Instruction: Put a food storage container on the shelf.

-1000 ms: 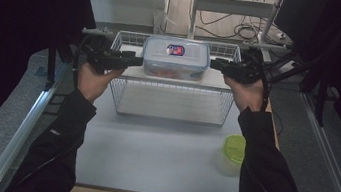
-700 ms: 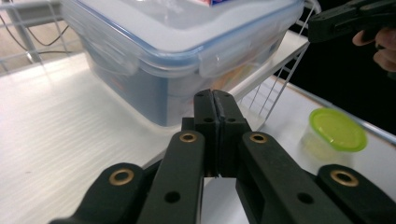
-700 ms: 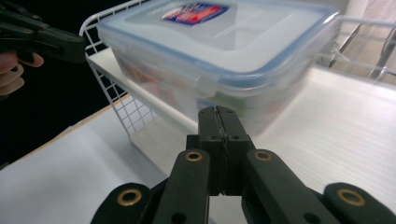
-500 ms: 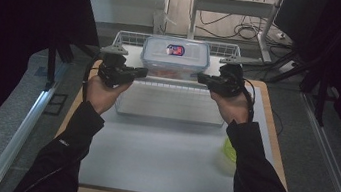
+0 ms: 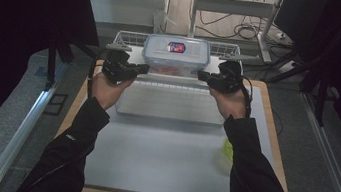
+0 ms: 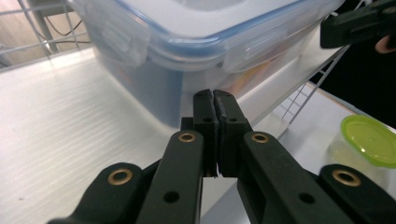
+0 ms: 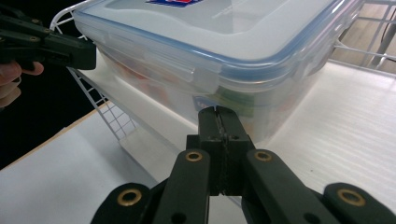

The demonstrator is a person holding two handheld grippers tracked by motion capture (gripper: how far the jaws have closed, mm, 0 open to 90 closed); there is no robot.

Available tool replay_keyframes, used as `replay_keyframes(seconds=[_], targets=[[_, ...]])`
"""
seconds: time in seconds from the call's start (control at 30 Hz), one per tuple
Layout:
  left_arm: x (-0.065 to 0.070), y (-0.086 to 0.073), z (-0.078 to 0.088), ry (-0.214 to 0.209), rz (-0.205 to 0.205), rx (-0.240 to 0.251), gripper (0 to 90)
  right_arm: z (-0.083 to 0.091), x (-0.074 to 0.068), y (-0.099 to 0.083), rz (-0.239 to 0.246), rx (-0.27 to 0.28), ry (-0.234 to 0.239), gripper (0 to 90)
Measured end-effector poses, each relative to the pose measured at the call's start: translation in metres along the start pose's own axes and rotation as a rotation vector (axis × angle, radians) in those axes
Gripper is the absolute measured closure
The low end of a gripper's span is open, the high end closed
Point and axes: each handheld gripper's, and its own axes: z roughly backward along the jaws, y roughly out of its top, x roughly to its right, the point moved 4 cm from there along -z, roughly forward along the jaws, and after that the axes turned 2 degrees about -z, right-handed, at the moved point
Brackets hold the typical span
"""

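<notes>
both forearms reach forward over the desk [image 5: 161, 145], wrists level, each hand holding its gripper pointed inward at a clear lidded container [image 5: 177, 54] that sits on the white top of a wire rack [image 5: 172, 101]. the left gripper [image 5: 143, 69] sits just beside the container's left end, its jaws pressed together on nothing. the right gripper [image 5: 202, 75] mirrors it at the right end, jaws likewise closed and empty. a green-lidded tub [image 6: 369, 140] stands on the desk near the right sleeve.
</notes>
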Motion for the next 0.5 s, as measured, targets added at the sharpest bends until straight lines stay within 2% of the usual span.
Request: replay_keyframes(seconds=[0.13,0.27,0.3,0.5], targets=[[0.007,0.0,0.005,-0.002,-0.024,0.004,86.0,0.004,-0.005,-0.002,0.02,0.001,0.007,89.4],[0.011,-0.003,0.01,0.009,-0.038,0.008,74.1,0.008,-0.008,-0.005,0.022,0.004,0.013,88.2],[0.013,-0.005,0.013,0.017,-0.054,0.004,70.4,0.011,-0.009,-0.008,0.019,-0.001,0.018,83.9],[0.019,-0.016,0.022,0.024,-0.081,0.012,53.7,0.017,-0.012,-0.016,0.024,-0.007,0.025,73.0]])
